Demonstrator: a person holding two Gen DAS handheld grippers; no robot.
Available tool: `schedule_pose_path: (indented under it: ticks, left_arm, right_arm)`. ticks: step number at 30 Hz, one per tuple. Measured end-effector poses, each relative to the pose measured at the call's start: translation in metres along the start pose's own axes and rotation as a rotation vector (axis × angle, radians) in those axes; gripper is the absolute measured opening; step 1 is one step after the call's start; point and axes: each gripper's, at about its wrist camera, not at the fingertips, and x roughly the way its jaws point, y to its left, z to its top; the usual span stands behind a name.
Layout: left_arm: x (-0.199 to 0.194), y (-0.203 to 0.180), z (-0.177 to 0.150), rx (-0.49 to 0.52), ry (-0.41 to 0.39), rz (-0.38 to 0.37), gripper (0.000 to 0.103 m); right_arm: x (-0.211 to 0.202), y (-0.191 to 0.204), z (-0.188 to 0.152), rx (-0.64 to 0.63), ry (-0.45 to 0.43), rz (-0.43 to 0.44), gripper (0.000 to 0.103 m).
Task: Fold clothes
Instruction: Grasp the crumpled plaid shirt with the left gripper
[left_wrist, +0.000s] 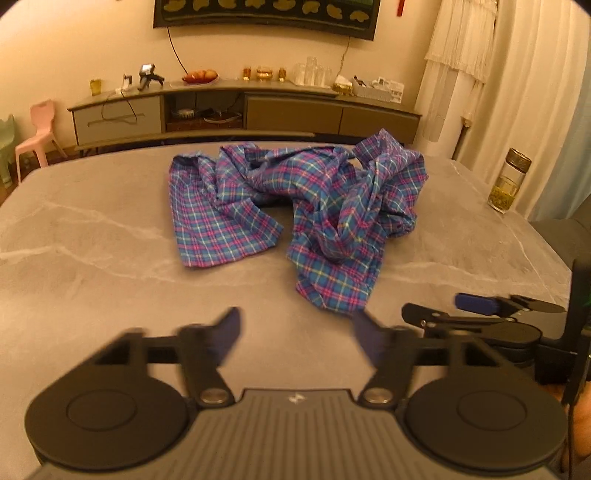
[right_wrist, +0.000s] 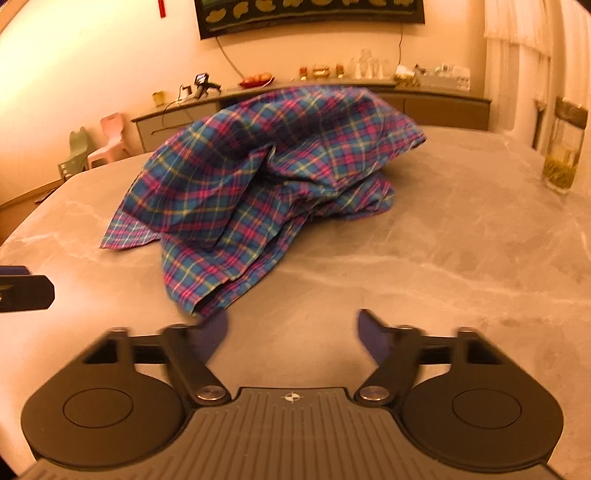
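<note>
The left gripper (left_wrist: 295, 338) hangs over the grey marble table (left_wrist: 92, 229) with its 2 blue-padded fingers spread wide and nothing between them. The right gripper (right_wrist: 291, 332) is spread the same way, also empty; in the left wrist view it shows side-on at the right edge (left_wrist: 476, 304).

The plaid garment (left_wrist: 295, 206) lies crumpled on the table ahead of both tools, touching neither. From the left wrist view it spreads across the table from side to side, with 2 limbs reaching toward the camera: a flatter panel on the left and a longer, rumpled one on the right whose hem ends just ahead of the left gripper's right finger. In the right wrist view that same near hem (right_wrist: 207, 299) sits just in front of the right gripper's left finger (right_wrist: 216, 328), with the bulk of the cloth heaped up and away to the left.

So the nearest fabric lies between the 2 tools, and both are close to it; the right gripper looks slightly nearer. The flatter left panel is better placed for the left hand. A glass jar (left_wrist: 509, 181) stands well apart at the right side of the table. Folding has not begun; the cloth probably needs spreading flat first.
</note>
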Motion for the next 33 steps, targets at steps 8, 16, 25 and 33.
schedule_pose_path:
  ticks: [8, 16, 25, 33]
  left_arm:
    - [0.06, -0.084, 0.016, 0.013, -0.021, 0.022, 0.101]
    - [0.111, -0.105, 0.04, 0.033, -0.005, 0.03, 0.103]
    - [0.151, -0.113, 0.036, 0.113, 0.054, 0.083, 0.084]
    - [0.101, -0.086, 0.073, 0.077, -0.126, 0.046, 0.002]
  right_arm:
    - [0.004, 0.001, 0.002, 0.005, 0.012, 0.003, 0.086]
    - [0.004, -0.002, 0.005, 0.036, 0.011, 0.028, 0.09]
    - [0.014, -0.014, 0.007, 0.084, 0.038, 0.044, 0.092]
    - [0.016, -0.02, 0.007, 0.097, 0.025, 0.055, 0.091]
